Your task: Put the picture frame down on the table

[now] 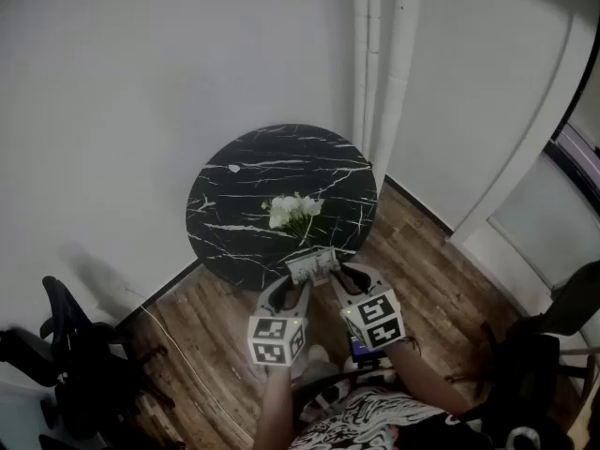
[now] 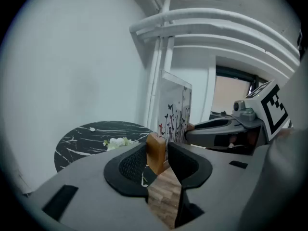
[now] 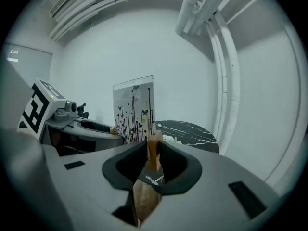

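Black marble veined with white forms the round tabletop [image 1: 234, 186], which is set in a corner between pale walls, with white pipes [image 1: 380, 64] running up the far right side. A small bunch of white flowers [image 1: 292, 209] is laid near the middle of the tabletop. Wooden floor [image 1: 422, 261] is seen around it, and a black chair [image 1: 66, 345] is placed at the near left.

The picture frame [image 1: 312, 265] is held at the near rim of the tabletop, between the two tools and just on the near side of the flowers. It is kept upright, and its pale print of thin dark stems and small butterflies is shown in both gripper views. Whether its lower edge touches the marble cannot be told from the head view.

The left tool [image 2: 156, 153] is closed on a wooden part at the frame's left lower end; the block is seated between the dark pads, with floor boards seen below the jaws. The right tool [image 3: 154, 148] is closed on the matching wooden part at the right lower end, which is pinched tightly between its pads. Both tools are pointed slightly downward toward the far side, and they are set side by side, close together, at the near edge.
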Available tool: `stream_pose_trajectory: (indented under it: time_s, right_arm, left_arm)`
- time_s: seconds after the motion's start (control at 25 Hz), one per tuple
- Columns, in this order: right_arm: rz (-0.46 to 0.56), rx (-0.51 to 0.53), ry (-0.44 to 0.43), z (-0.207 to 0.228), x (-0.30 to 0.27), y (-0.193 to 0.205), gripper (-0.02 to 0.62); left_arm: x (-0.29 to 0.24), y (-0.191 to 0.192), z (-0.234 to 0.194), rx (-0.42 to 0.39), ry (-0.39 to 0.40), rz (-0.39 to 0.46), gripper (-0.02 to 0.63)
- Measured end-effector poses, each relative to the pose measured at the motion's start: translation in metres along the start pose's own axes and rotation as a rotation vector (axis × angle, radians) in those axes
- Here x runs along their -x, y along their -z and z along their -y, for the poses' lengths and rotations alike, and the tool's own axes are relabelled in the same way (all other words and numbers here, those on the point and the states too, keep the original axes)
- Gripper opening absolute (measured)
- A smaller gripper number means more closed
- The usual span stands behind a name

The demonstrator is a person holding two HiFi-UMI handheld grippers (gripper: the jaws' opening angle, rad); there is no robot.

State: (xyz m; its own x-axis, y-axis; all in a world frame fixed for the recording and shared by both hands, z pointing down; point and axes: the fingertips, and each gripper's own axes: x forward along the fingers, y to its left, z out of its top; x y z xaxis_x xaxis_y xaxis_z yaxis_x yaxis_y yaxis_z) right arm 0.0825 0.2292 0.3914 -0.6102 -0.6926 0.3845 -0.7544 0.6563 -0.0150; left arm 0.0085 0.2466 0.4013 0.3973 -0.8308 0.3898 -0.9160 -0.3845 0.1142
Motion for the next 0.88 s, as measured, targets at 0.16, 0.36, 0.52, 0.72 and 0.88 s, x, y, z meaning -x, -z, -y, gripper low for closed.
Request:
stream_pose_trajectory:
  time_s: [0.16,0.36,0.52,0.72,0.88]
  right_arm:
    - [-0.006,0.001,0.005,-0.001,0.003,0.001,0.086]
    - [0.006,0.001,0.0,-0.002,0.009,0.0,0.086]
    - [0.002,-0.016,-0.008,-0.001,0.014,0.003,0.086]
    - [0.011,-0.039,-0.027,0.001,0.02,0.0,0.086]
    - [0.019,-0.04,-0.026,0.002,0.023,0.0,0.086]
  left_arm:
    - [0.002,0.0,0.002,-0.005,0.003,-0.001,0.147]
    - [0.005,-0.001,0.008,-0.013,0.003,0.0,0.149]
    - [0.007,0.0,0.013,-0.018,0.004,0.0,0.147]
    - [0.008,-0.004,0.018,-0.037,0.006,-0.001,0.147]
    - [0.009,-0.006,0.021,-0.046,0.005,0.002,0.147]
